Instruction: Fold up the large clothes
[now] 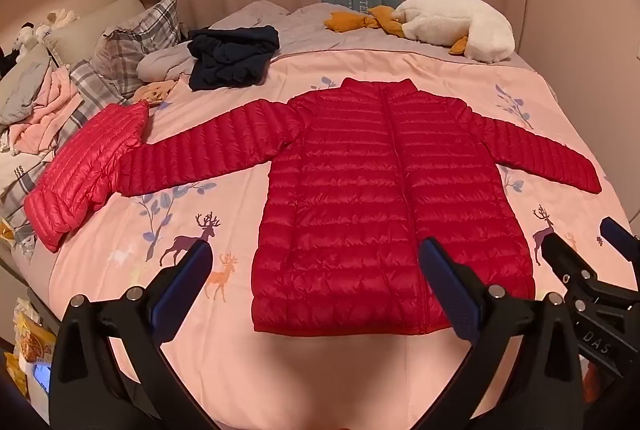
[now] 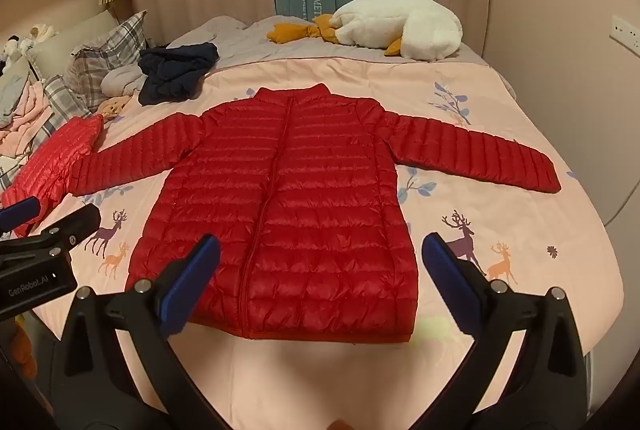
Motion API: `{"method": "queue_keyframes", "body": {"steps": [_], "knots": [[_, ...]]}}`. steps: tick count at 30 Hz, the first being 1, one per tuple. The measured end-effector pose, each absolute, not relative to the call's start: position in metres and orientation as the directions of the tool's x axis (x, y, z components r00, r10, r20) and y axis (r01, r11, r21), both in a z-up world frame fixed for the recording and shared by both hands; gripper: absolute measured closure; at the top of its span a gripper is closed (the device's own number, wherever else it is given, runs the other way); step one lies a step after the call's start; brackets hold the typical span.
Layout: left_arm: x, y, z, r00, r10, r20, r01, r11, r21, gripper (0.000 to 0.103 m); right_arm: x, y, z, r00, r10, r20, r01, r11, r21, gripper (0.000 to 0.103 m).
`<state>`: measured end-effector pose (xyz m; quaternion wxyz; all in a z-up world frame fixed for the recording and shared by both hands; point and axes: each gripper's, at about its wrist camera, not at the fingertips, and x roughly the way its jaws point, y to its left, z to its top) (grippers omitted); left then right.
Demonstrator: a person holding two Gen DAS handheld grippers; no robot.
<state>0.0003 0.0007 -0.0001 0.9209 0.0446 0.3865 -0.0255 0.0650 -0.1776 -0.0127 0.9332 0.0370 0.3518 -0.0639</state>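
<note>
A red quilted puffer jacket [image 1: 384, 198] lies flat and zipped on the pink bedspread, front up, collar away from me, both sleeves spread out to the sides. It also shows in the right wrist view [image 2: 288, 206]. My left gripper [image 1: 316, 254] is open and empty, held above the jacket's hem at its left half. My right gripper [image 2: 320, 250] is open and empty above the hem's right half. The right gripper's body shows in the left wrist view [image 1: 592, 270]; the left gripper's body shows in the right wrist view [image 2: 44, 250].
A second, lighter red puffer jacket [image 1: 84, 174] lies folded at the left by the left sleeve's cuff. A dark navy garment [image 1: 232, 58], plaid pillows [image 1: 136, 38] and a white plush goose [image 1: 452, 22] lie at the far side. The pink deer-print bedspread [image 1: 192, 214] covers the bed.
</note>
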Motion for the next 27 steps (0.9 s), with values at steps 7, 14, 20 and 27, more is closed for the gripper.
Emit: {"method": "queue_keyframes", "body": {"steps": [7, 14, 20, 27], "knots": [[0.0018, 0.0016, -0.0002, 0.702, -0.011, -0.712, 0.083, 0.994, 0.067, 0.001, 0.0648, -0.1776, -0.0123, 0.743, -0.089, -0.663, 0.143, 0.989, 0.029, 0.002], [0.0016, -0.0015, 0.0016, 0.706, -0.009, -0.709, 0.083, 0.994, 0.071, 0.001, 0.0636, -0.1773, -0.012, 0.743, -0.088, -0.664, 0.142, 0.989, 0.029, 0.002], [0.0032, -0.0027, 0.0004, 0.704, -0.008, -0.71, 0.083, 0.994, 0.071, 0.001, 0.0634, -0.1778, -0.0122, 0.742, -0.089, -0.665, 0.144, 0.989, 0.029, 0.002], [0.0055, -0.0046, 0.0006, 0.701, -0.006, -0.713, 0.081, 0.994, 0.072, 0.001, 0.0634, -0.1771, -0.0119, 0.742, -0.086, -0.664, 0.143, 0.989, 0.032, 0.002]]}}
